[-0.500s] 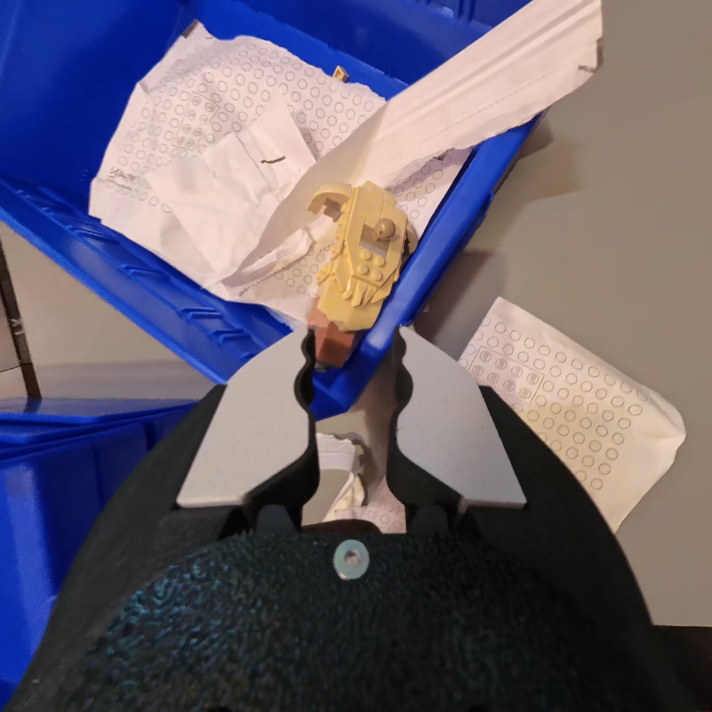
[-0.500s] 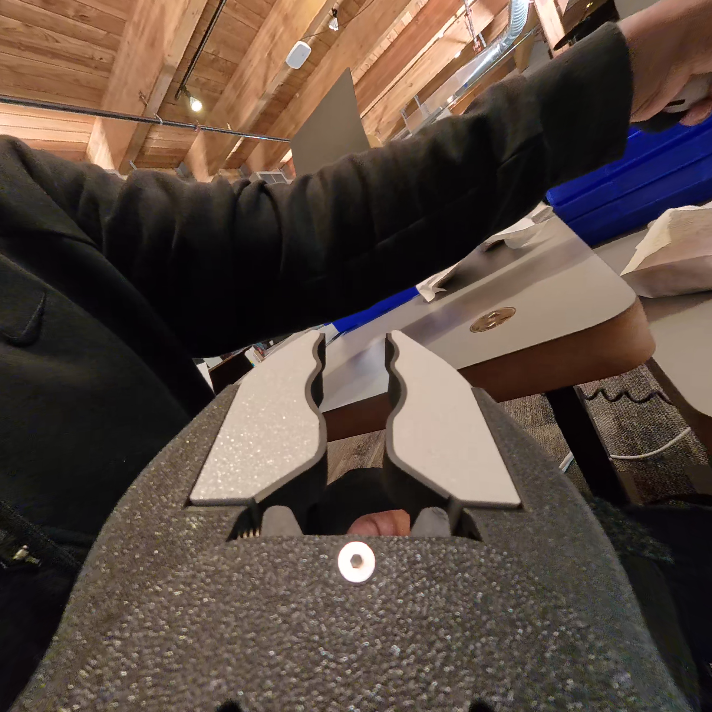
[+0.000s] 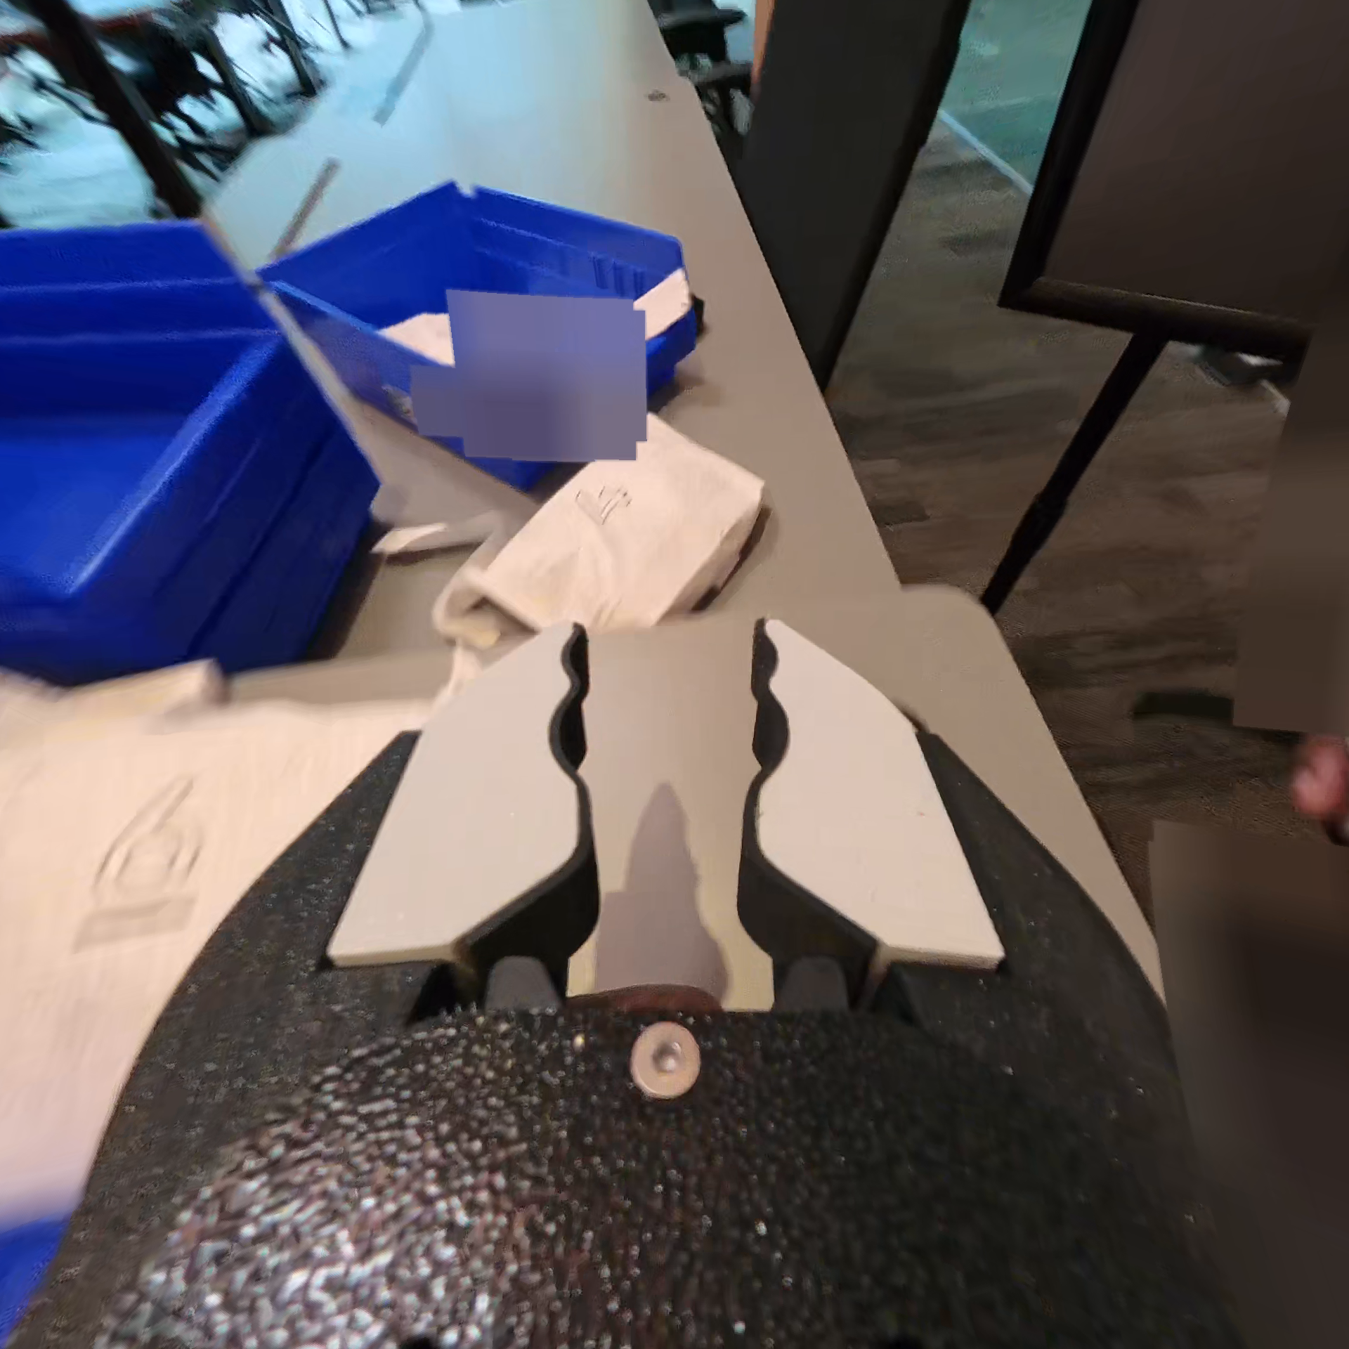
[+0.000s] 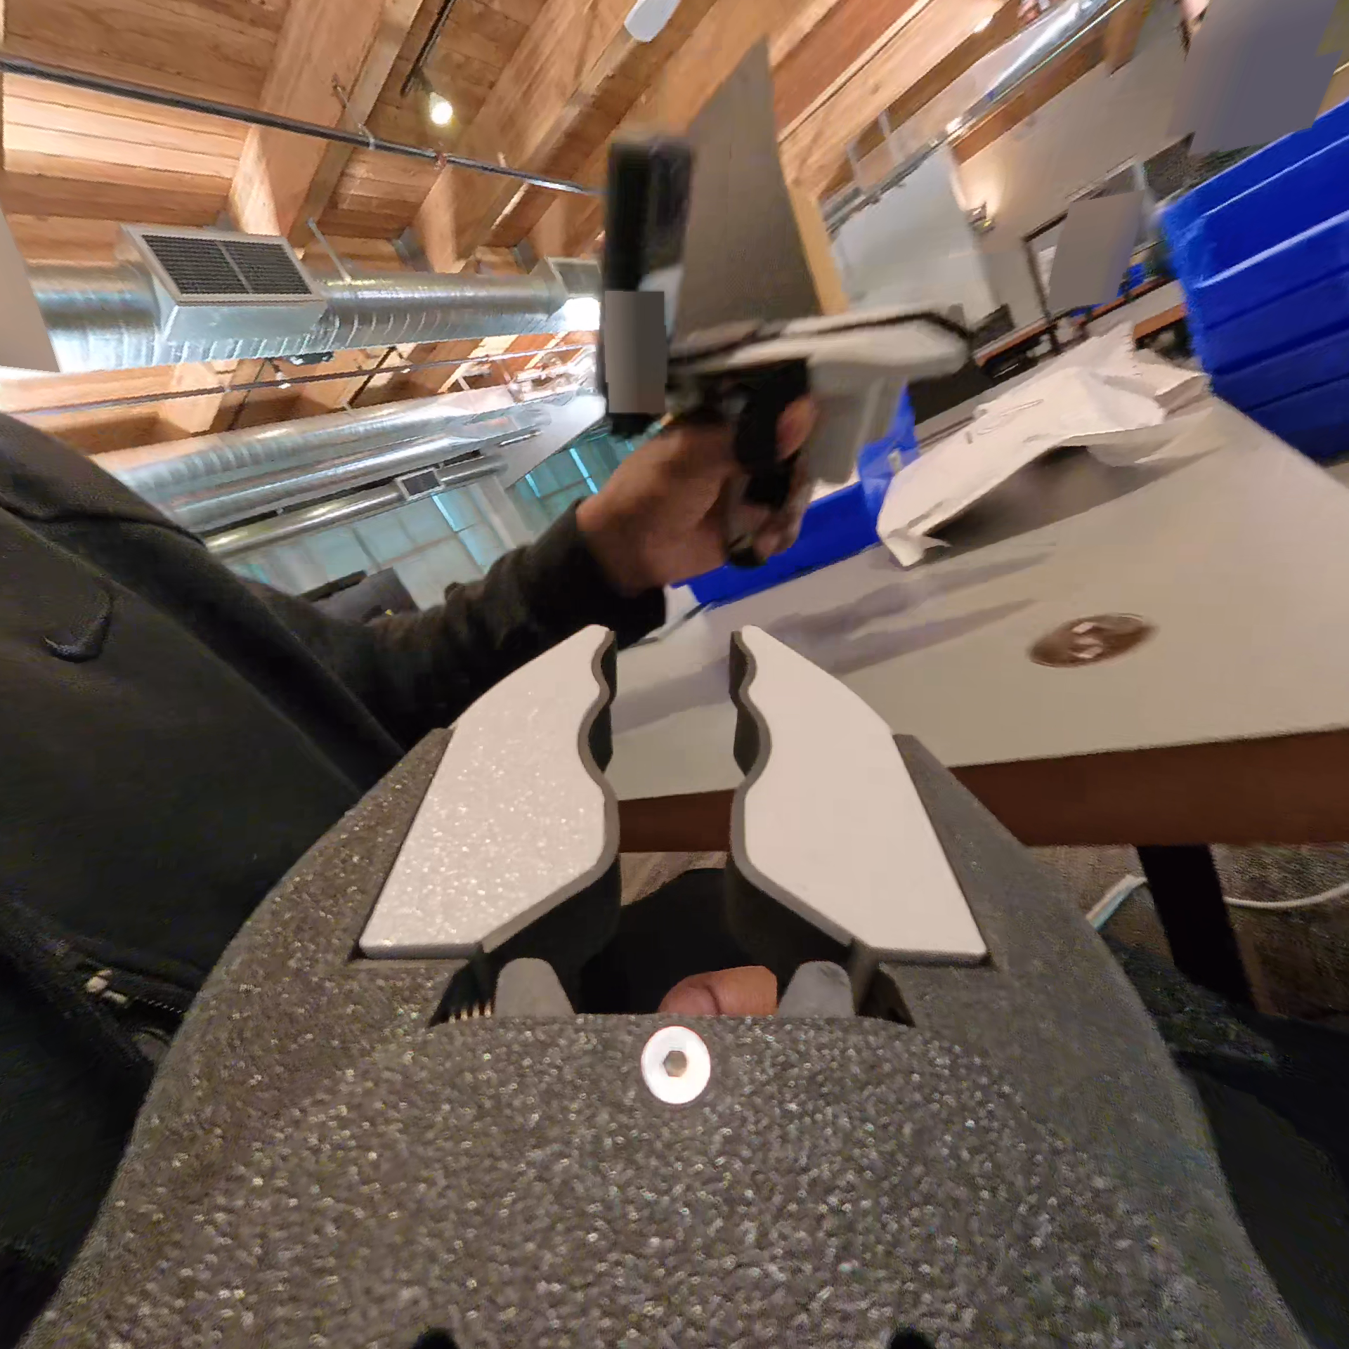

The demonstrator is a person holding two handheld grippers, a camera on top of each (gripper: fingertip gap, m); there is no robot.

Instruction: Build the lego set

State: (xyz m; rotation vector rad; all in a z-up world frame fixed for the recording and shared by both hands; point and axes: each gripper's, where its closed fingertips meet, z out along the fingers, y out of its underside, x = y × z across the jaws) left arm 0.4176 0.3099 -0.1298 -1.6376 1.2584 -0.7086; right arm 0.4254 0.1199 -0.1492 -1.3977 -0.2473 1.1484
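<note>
My left gripper [image 3: 668, 635] is open and empty, held above a bare part of the grey table [image 3: 803, 438] near its right edge. Just beyond its fingertips lies a crumpled white paper bag [image 3: 635, 540]. Behind the bag is a tilted blue bin [image 3: 511, 248] with white paper in it, partly covered by a mosaic patch. My right gripper [image 4: 671, 642] is open and empty, low at the table's front edge [image 4: 1022, 796] and pointing across the table top. In the right wrist view a hand [image 4: 679, 496] holds the left gripper above the table.
A large blue bin [image 3: 146, 438] stands at the left, with white paper [image 3: 182, 803] spread in front of it. The right wrist view shows stacked blue bins [image 4: 1270, 292], the white bag [image 4: 1022, 438] and a round brown grommet [image 4: 1091, 639]. Table legs and floor lie right of the table [image 3: 1058, 474].
My left gripper drew back from the tilted blue bin, where a tan brick model lay just ahead of its fingers, and its jaws opened wider. The right gripper stayed open and hardly moved.
</note>
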